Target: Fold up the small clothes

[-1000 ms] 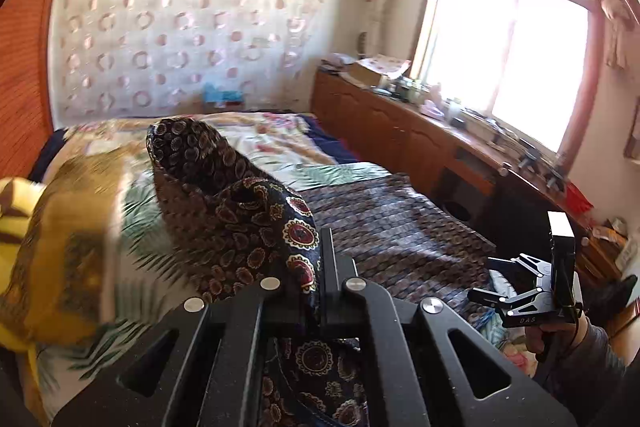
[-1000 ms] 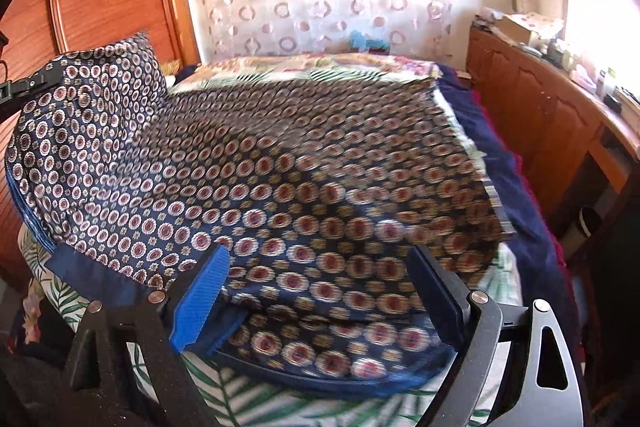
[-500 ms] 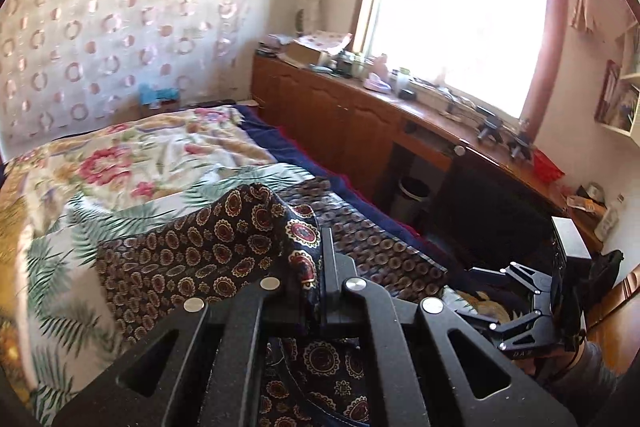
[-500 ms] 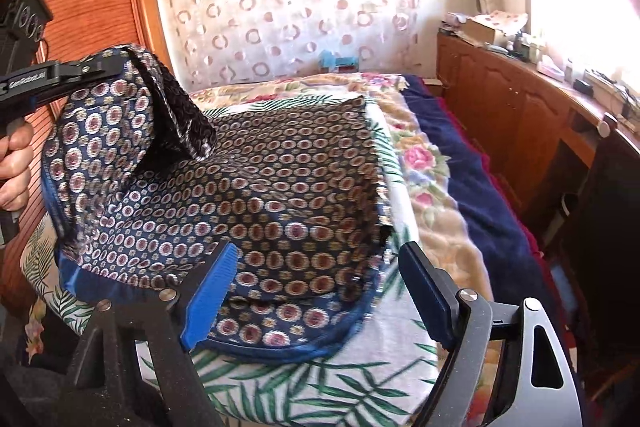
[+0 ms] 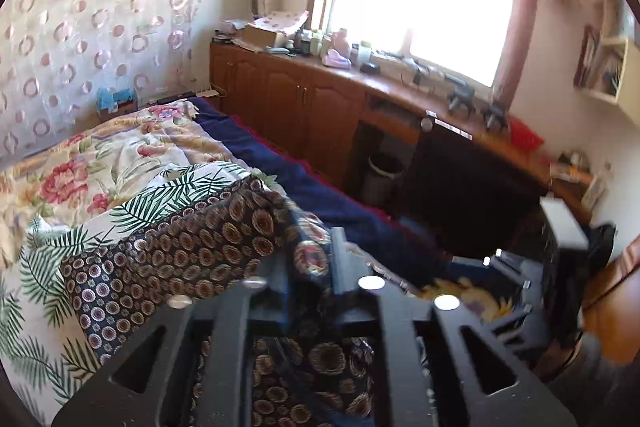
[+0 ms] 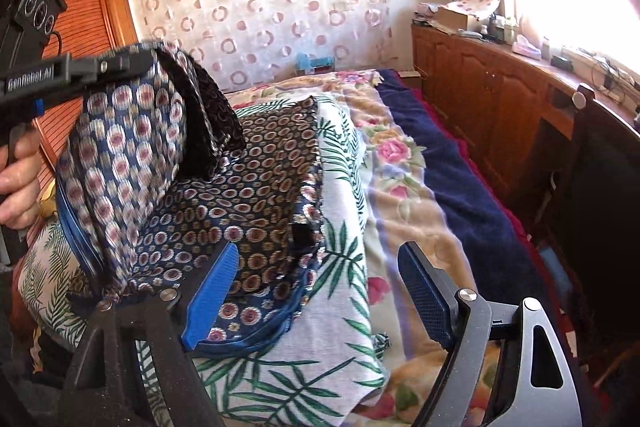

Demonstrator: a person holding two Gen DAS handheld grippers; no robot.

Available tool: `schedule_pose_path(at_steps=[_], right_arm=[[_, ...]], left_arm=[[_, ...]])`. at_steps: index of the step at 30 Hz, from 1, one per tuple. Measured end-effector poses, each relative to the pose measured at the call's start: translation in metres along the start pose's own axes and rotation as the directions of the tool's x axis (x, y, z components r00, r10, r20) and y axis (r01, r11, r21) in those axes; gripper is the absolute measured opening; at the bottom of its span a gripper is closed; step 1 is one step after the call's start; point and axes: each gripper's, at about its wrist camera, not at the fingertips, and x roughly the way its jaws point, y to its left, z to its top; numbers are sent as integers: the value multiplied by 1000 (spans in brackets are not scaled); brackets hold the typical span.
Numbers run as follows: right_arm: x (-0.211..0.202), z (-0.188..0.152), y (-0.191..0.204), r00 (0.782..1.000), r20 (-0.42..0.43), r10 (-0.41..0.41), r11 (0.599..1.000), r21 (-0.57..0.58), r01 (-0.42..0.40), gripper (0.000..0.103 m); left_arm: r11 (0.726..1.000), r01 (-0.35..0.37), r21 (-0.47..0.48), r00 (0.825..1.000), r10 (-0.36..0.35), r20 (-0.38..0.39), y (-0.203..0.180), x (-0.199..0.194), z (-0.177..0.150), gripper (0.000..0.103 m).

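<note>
- Landmark: bed (image 6: 400,211), covered by a floral quilt with a navy blanket (image 6: 452,163) along its window side.
- Palm-leaf sheet (image 6: 344,291) lies on the near part of the bed; the dark medallion-print garment (image 6: 256,187) lies on top of it, toward the wardrobe side.
- One edge of the garment is lifted off the bed, draped down from the left gripper (image 6: 132,61), which hangs above the bed's wardrobe side.
- Left gripper (image 5: 310,263): jaws opening, cloth still lying between them; grip not clearly pressing.
- A hand (image 6: 18,183) grips that tool's handle.
- Right gripper (image 6: 316,291): blue pads wide apart, nothing between them; low over the bed's near edge, left pad above the garment's blue-trimmed hem.
- Wooden cabinets (image 5: 288,107) run beside the bed under the window.
</note>
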Motion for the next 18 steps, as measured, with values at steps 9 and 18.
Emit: schedule_pose_path(at_steps=[9, 18], right_arm=[[12, 18, -7, 1000, -9, -13, 1000, 0, 13, 83], [53, 67, 10, 1000, -23, 9, 997, -78, -10, 77]], left_arm=[[999, -50, 10, 999, 49, 3, 33, -16, -9, 74], [983, -178, -36, 981, 175, -78, 106, -4, -39, 75]])
